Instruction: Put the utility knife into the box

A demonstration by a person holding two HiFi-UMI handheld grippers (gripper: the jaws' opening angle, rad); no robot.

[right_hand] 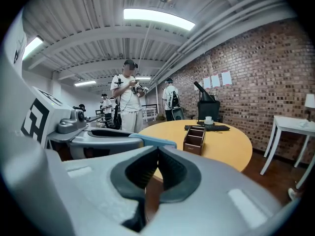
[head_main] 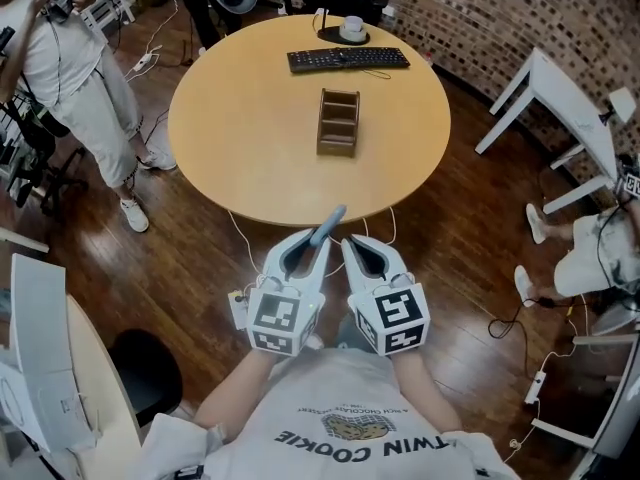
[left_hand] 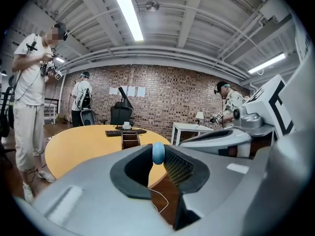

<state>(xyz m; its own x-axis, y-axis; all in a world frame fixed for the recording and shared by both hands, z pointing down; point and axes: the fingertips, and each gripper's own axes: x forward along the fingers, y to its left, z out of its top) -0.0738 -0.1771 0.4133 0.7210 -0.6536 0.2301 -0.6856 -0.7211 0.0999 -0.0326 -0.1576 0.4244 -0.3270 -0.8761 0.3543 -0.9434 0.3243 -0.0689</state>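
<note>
Left tongs (head_main: pixel 312 240): closed on the utility knife (head_main: pixel 330 224). In the left gripper view we see the pads pressing its rounded blue end from both sides.
Utility knife: light blue and held in the air, with its free end poking past the tong tips toward the table (head_main: pixel 240 138). In the head view that end shows over the table's near rim. We enter it as outside the box (head_main: pixel 338 121) and well apart from it.
Right tongs (head_main: pixel 354 244): pressed together and holding nothing (we read this in the right gripper view, where the dark pads meet).
Pair of tongs: side by side, just beside one another, in front of the person's chest, both pointing toward the table.
Box: brown wood, open-topped and parted by cross dividers. It stands upright near the middle of the table.
Table: round, with a light wooden top, standing on a dark wooden floor.
Keyboard (head_main: pixel 348 59): black, lying near the table's far edge, beyond the box.
Cup (head_main: pixel 352 29): white, on a dark mat just behind the keyboard.
Bystander (head_main: pixel 70 68): we list one person in light clothing, standing on the floor to the left of the table.
White side table (head_main: pixel 560 98): to the right of the round table, near the brick wall.
</note>
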